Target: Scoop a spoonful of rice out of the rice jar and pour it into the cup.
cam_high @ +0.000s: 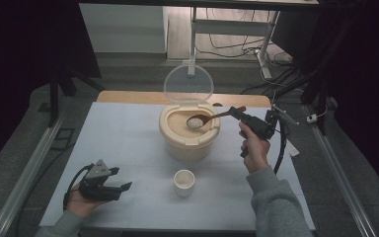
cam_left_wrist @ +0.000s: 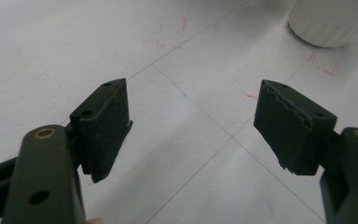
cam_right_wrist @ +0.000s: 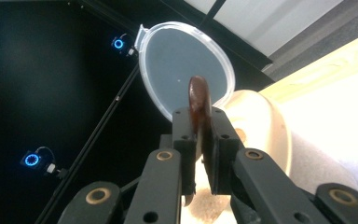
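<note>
So far, right gripper (cam_high: pixel 238 112) pinches a rice-loaded spoon (cam_high: pixel 203 119) over the bin (cam_high: pixel 189 139); cup (cam_high: pixel 183 181) near the tabletop's front edge unfilled; left gripper (cam_high: pixel 121 187) spread, idle.

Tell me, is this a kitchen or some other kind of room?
Probably a lab or recording room, not a kitchen: dark curtains hang around the table, metal stands and loose cables sit behind it, and small blue lights glow nearby.

Cream plastic rice bin (cam_high: pixel 190 140) at desk (cam_high: pixel 128 148) centre, clear round lid (cam_high: pixel 188 83) upright behind; brown wooden spoon (cam_high: pixel 207 118) over its opening, rice in bowl; small white cup (cam_high: pixel 183 181) just before bin.
</note>
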